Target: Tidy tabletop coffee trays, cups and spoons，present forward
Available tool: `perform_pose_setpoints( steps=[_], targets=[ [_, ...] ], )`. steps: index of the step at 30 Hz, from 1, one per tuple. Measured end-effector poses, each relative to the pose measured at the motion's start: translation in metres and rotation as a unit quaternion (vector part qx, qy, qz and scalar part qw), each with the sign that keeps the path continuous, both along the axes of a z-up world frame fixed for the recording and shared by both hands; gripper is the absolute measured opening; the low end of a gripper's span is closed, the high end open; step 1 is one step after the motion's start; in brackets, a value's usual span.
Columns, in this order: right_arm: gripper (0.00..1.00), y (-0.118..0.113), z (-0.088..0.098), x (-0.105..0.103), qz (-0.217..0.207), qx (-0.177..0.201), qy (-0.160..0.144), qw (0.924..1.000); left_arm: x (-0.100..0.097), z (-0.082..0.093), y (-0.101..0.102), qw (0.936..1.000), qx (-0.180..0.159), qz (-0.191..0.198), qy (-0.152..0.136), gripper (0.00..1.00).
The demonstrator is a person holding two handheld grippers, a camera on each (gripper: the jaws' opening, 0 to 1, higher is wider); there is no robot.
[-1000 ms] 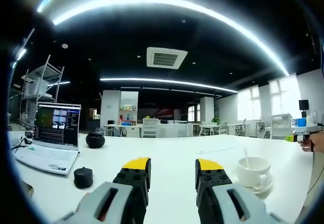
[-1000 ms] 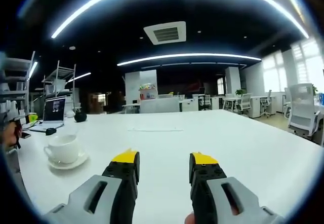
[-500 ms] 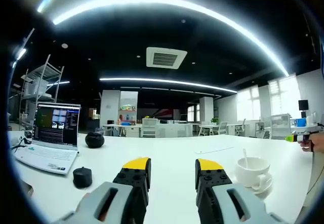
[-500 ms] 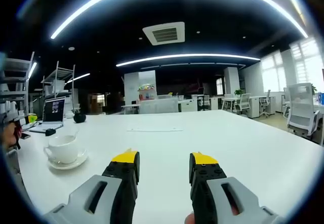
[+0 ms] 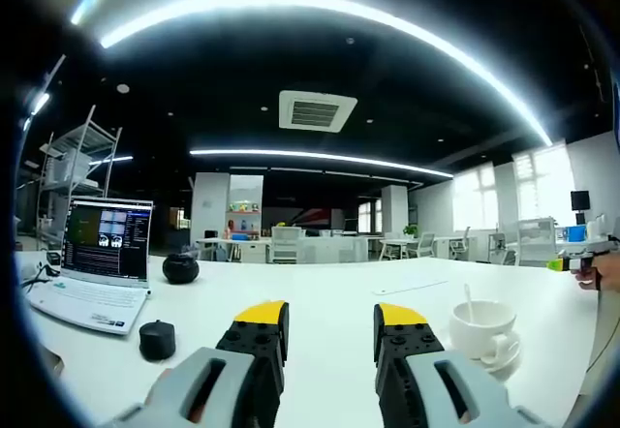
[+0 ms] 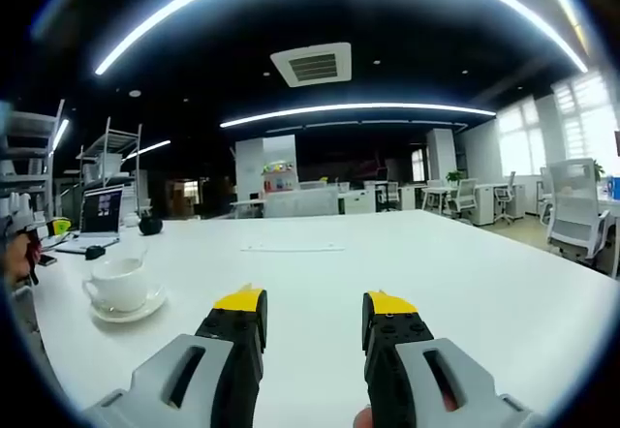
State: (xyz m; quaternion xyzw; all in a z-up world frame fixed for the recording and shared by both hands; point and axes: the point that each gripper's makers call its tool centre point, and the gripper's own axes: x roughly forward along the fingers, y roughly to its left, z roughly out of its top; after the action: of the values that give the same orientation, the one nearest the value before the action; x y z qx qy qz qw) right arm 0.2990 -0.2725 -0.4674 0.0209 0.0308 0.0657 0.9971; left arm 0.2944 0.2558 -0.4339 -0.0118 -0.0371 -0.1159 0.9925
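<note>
we see a white cup (image 5: 481, 327) sitting on its saucer (image 5: 506, 358) on the white table (image 5: 329, 297), with a spoon (image 5: 471, 299) standing in it. in the left gripper view it sits just to the right of our left gripper (image 5: 331, 331); in the right gripper view the same cup (image 6: 118, 284) and saucer (image 6: 129, 313) lie off to the left of our right gripper (image 6: 304, 323). both grippers hover over bare table with their yellow-tipped jaws spread apart and nothing between them. further out on the left side of the table stand an open laptop (image 5: 99, 265), a small black puck-shaped thing (image 5: 158, 339) near it, and a round black object (image 5: 181, 268) behind. a flat paper-like sheet (image 6: 293, 248) lies mid-table. beyond the table we see office desks and chairs (image 6: 577, 217).
</note>
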Motion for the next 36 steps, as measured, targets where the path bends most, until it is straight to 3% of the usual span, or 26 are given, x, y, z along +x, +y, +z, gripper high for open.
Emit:
perform_pose_setpoints(
  steps=[36],
  targets=[
    [0.39, 0.0054, 0.0017, -0.0002, 0.01, -0.007, 0.0, 0.9999, -0.004, -0.0008, 0.0024, 1.0, -0.003, 0.002, -0.001, 0.37]
  ],
)
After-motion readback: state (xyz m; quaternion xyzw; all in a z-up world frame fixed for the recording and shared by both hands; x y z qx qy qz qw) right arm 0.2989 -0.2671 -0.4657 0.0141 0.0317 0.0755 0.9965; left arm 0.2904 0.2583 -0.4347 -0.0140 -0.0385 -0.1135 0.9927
